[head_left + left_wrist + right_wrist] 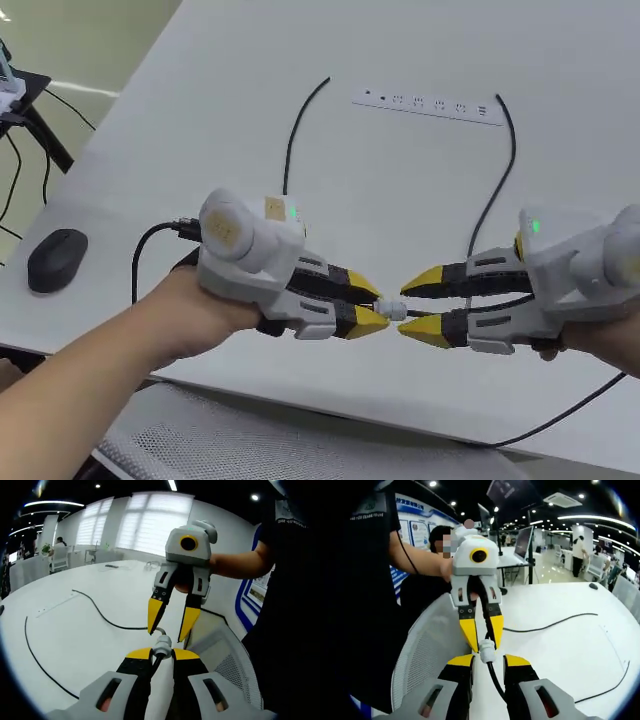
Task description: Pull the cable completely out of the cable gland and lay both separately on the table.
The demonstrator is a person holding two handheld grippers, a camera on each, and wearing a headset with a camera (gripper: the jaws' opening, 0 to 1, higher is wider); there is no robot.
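left gripper (162, 654) fingers clench the cable gland (161, 644) in the air over the counter (400, 200) edge. right gripper (489, 661) fingers sit released astride the cable (493, 677). best to clamp near the gland, then pull straight.

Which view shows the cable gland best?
The right gripper view: the white cable gland sits near the middle, in the shut jaws of the left gripper, with the black cable leaving it. The left gripper view shows it between its own jaws; the head view shows it small.

Power strip (428, 105) behind cable gland (392, 311)
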